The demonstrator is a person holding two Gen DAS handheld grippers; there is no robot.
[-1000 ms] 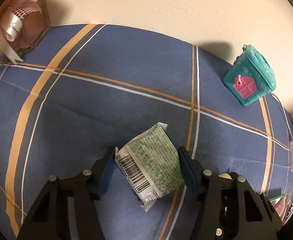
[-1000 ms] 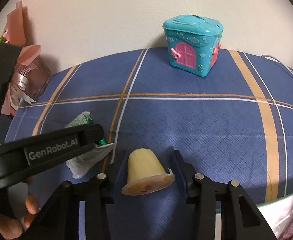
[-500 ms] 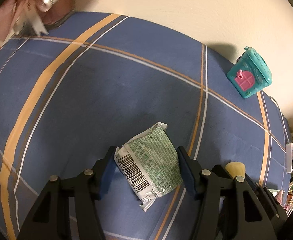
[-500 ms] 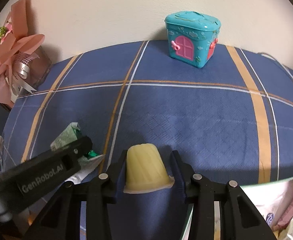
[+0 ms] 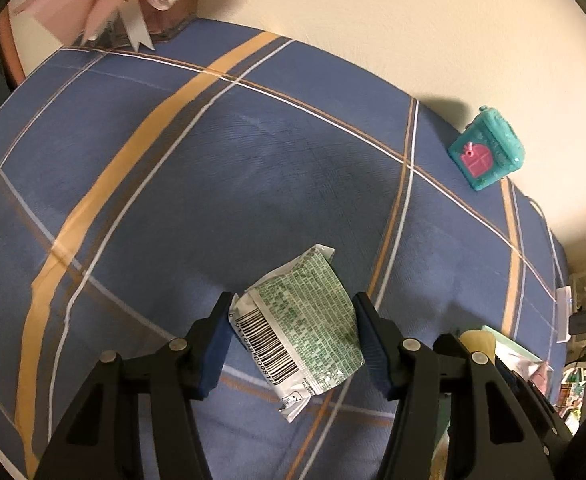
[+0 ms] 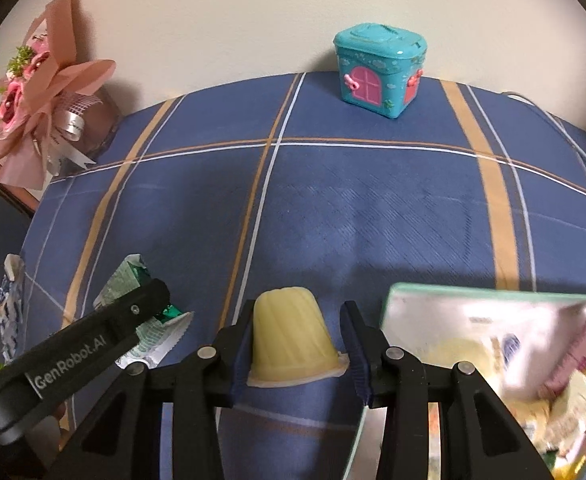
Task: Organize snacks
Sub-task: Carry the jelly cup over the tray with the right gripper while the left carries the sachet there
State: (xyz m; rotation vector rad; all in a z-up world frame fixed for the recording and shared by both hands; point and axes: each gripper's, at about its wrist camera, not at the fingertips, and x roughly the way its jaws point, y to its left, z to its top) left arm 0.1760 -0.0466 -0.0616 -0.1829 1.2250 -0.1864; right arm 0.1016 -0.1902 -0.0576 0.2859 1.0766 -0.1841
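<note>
My left gripper [image 5: 293, 340] is shut on a green-and-white snack packet [image 5: 305, 324] with a barcode, held above the blue plaid tablecloth [image 5: 213, 184]. My right gripper [image 6: 295, 350] is shut on a pale yellow jelly cup [image 6: 291, 336], held upside down above the cloth. In the right wrist view the left gripper's finger [image 6: 73, 352] and the packet [image 6: 141, 316] show at lower left. The jelly cup [image 5: 477, 340] peeks out at lower right in the left wrist view.
A teal toy house box [image 6: 379, 70] stands at the back by the wall. A pink bouquet [image 6: 41, 108] sits at the back left. A green-rimmed tray of several snacks [image 6: 493, 344] lies at the lower right. Another packet [image 6: 11, 308] sits at the table's left edge.
Both grippers have lifted and drawn back from the table with their snacks. The snack tray has come into the right wrist view.
</note>
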